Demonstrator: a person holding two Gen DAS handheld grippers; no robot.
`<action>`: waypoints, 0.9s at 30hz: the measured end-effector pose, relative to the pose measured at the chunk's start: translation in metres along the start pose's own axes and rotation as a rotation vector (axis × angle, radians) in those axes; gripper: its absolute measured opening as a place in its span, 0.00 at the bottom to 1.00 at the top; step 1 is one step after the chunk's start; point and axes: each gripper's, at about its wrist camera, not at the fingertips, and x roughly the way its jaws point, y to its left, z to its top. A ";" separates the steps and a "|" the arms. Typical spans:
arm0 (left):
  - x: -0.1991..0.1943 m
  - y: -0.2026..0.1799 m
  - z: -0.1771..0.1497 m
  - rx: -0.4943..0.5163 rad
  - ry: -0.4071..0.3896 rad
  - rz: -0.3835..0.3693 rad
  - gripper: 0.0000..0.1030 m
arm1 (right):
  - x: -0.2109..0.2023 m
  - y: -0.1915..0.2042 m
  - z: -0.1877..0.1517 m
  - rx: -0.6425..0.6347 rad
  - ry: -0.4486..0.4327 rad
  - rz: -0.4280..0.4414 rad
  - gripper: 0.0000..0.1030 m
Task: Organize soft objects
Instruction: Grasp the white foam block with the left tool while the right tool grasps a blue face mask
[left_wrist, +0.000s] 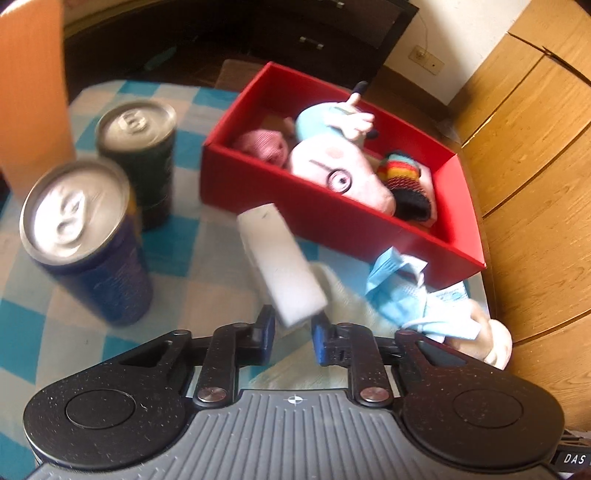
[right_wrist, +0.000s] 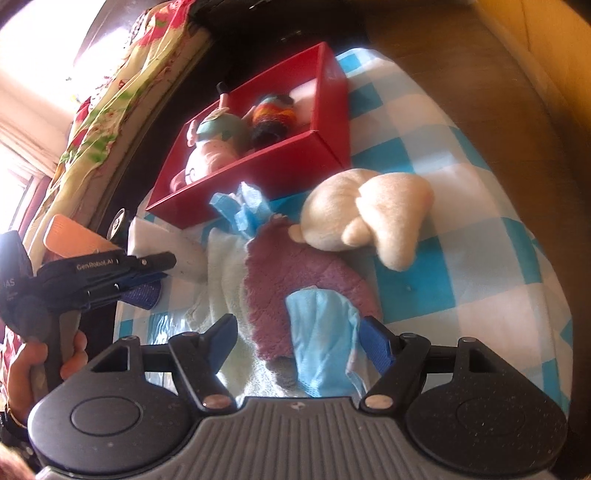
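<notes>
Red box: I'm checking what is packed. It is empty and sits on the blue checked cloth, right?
Not quite. The red box is not empty: it holds a plush pig and a striped knit piece, among other soft things. It does sit on the blue checked cloth. The left wrist view shows this.

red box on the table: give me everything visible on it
The red box is an open, lidless rectangular tray, likely matte cardboard, red inside and out. It sits flat on the checked cloth near the table's far edge. Inside lie a pink plush toy, a rainbow-striped knit item and a pink knit piece. Crumpled blue masks rest against its near wall. Neither gripper touches it.
</notes>
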 end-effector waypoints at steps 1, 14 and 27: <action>-0.001 0.002 -0.002 0.000 0.002 0.000 0.18 | 0.001 0.001 0.000 -0.008 0.002 0.000 0.50; 0.013 0.015 0.006 -0.135 -0.006 -0.011 0.25 | 0.008 0.003 -0.001 -0.023 0.016 -0.016 0.50; -0.005 0.004 0.004 -0.090 -0.052 -0.037 0.20 | 0.006 -0.003 -0.002 -0.015 0.015 -0.031 0.50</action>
